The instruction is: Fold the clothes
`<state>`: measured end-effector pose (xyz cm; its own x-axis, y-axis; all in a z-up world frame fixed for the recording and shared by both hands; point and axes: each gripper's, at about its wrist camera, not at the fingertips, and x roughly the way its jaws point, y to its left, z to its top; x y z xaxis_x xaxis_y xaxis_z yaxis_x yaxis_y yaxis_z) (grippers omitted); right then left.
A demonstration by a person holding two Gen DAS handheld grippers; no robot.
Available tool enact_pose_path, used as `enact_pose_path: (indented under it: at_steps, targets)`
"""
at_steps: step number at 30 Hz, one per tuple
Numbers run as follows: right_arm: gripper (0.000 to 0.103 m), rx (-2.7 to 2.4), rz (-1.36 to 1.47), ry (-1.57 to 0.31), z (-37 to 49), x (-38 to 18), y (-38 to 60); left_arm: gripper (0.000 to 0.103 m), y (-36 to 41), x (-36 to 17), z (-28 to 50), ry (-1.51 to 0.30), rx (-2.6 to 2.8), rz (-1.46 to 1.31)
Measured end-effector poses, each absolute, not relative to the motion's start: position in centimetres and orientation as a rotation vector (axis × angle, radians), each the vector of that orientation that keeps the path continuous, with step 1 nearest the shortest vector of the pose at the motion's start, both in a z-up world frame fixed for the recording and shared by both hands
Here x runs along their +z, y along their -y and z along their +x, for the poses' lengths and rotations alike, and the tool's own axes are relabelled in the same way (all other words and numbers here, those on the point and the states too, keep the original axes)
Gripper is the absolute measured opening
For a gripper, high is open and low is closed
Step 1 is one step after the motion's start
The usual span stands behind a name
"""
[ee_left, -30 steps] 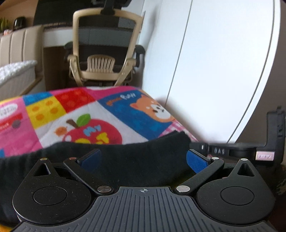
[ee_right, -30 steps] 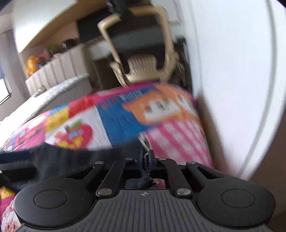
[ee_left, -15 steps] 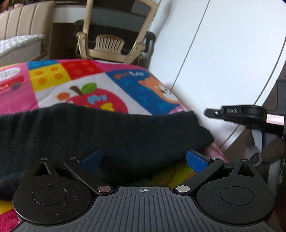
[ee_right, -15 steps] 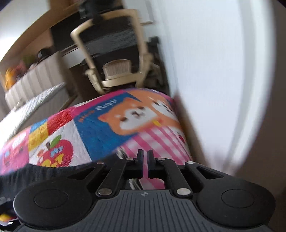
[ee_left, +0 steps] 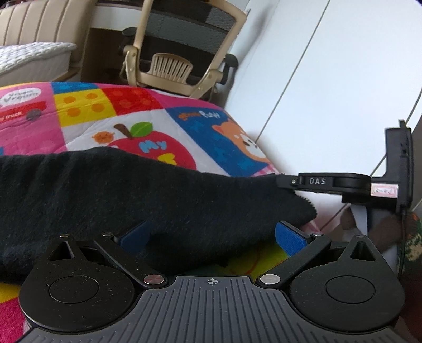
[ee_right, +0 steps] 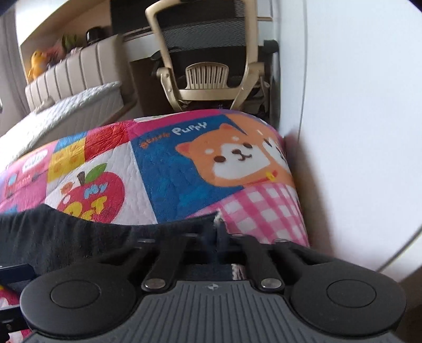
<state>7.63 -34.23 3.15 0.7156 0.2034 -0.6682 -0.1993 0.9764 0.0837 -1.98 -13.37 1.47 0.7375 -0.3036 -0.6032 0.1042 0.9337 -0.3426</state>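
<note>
- Fingers of the left gripper [ee_left: 212, 234] set wide apart, blue pads [ee_left: 288, 234] showing on both sides; black garment [ee_left: 158, 200] lies across the gap between them, not pinched.
- Right gripper [ee_right: 216, 237] fingers drawn together on the corner of the black garment; in the left wrist view its tip [ee_left: 286, 182] meets the cloth's right edge, the gripper body reaching in from the right.
- Black garment stretches from the right gripper's pinch leftward across the frame, lying over the quilt [ee_left: 110, 124]. Its right end lifts off the surface at the held corner; frayed or serrated edge visible just below the gripper tip.
- Quilt is a bright patchwork: red apple panel, blue panel with an orange puppy, pink check panel, yellow and red block panels. Garment covers the near part of it.
- White wardrobe panels [ee_left: 329, 92] rise just beside the quilt's right edge.
- Beyond the quilt, a beige-framed mesh office chair [ee_left: 182, 44] stands at a desk.
- Far left, a white mattress [ee_left: 31, 56] and a beige padded headboard [ee_left: 44, 23].
</note>
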Motion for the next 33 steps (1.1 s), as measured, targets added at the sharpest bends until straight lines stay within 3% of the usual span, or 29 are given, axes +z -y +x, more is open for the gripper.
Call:
enact_pose_path:
  at_steps: [8, 15, 17, 18, 20, 21, 22, 26, 30, 33]
  targets:
    - [0.002, 0.320, -0.057, -0.519, 5.4, 10.1, 32.3, 0.103, 13.2, 1.5, -2.1, -0.711, -0.228, -0.306]
    - [0.003, 0.053, -0.098, -0.600, 7.7, 6.0, 34.8, 0.103, 13.1, 1.4, -2.1, -0.715, -0.229, -0.305]
    - [0.004, 0.027, 0.042, -0.659, 7.5, 5.3, 37.2, 0.103, 13.0, 1.2, -2.1, -0.720, -0.223, -0.308]
    - [0.007, 0.041, 0.119, -0.682, 7.1, 5.2, 38.3, 0.103, 13.0, 1.2, -2.0, -0.722, -0.220, -0.310]
    - [0.025, 0.069, 0.267, -0.720, 6.0, 4.9, 40.0, 0.103, 13.0, 1.1, -1.8, -0.724, -0.216, -0.310]
    - [0.047, 0.082, 0.340, -0.734, 5.4, 4.6, 40.7, 0.103, 13.2, 1.1, -1.8, -0.724, -0.215, -0.308]
    - [0.056, 0.091, 0.404, -0.744, 4.8, 4.1, 41.3, 0.103, 13.4, 1.1, -1.7, -0.725, -0.216, -0.304]
    - [0.056, 0.127, 0.609, -0.790, 3.1, 1.9, 42.6, 0.103, 13.9, 1.0, -1.7, -0.727, -0.223, -0.290]
    - [0.055, 0.125, 0.628, -0.796, 3.0, -0.2, 41.5, 0.103, 13.9, 1.0, -1.7, -0.728, -0.224, -0.291]
    - [0.037, 0.149, 0.540, -0.787, 3.7, 0.0, 39.8, 0.103, 13.8, 1.0, -1.8, -0.728, -0.227, -0.299]
